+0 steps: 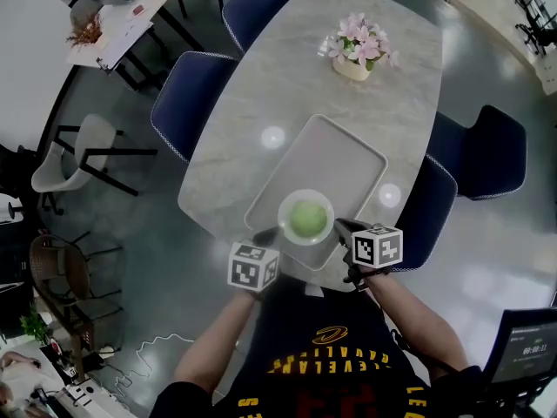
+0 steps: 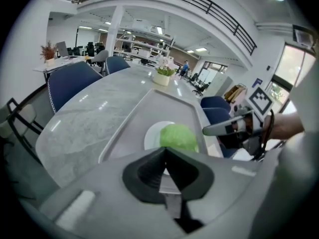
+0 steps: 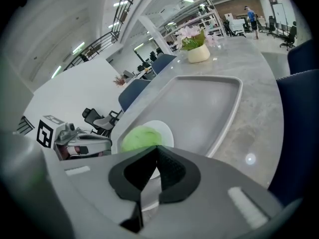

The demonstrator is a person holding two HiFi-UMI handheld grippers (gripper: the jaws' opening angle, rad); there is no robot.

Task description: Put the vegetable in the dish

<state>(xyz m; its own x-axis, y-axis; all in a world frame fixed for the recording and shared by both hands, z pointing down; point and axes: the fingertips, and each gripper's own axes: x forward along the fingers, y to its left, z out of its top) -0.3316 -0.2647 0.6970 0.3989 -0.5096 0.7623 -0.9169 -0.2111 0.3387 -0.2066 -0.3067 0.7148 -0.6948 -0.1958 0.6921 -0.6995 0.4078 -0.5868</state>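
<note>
L gripper (image 2: 165,152) & R gripper (image 3: 157,148) jaws closed, empty, round pale-green vegetable (image 1: 306,219) sitting in white dish (image 1: 285,207), on grey tray (image 1: 348,159)

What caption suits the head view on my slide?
Round green vegetable in white round dish on grey rectangular tray, flanked by left claw and right claw.

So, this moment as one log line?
vegetable: in dish | dish: on tray | left gripper: shut, empty | right gripper: shut, empty
</note>
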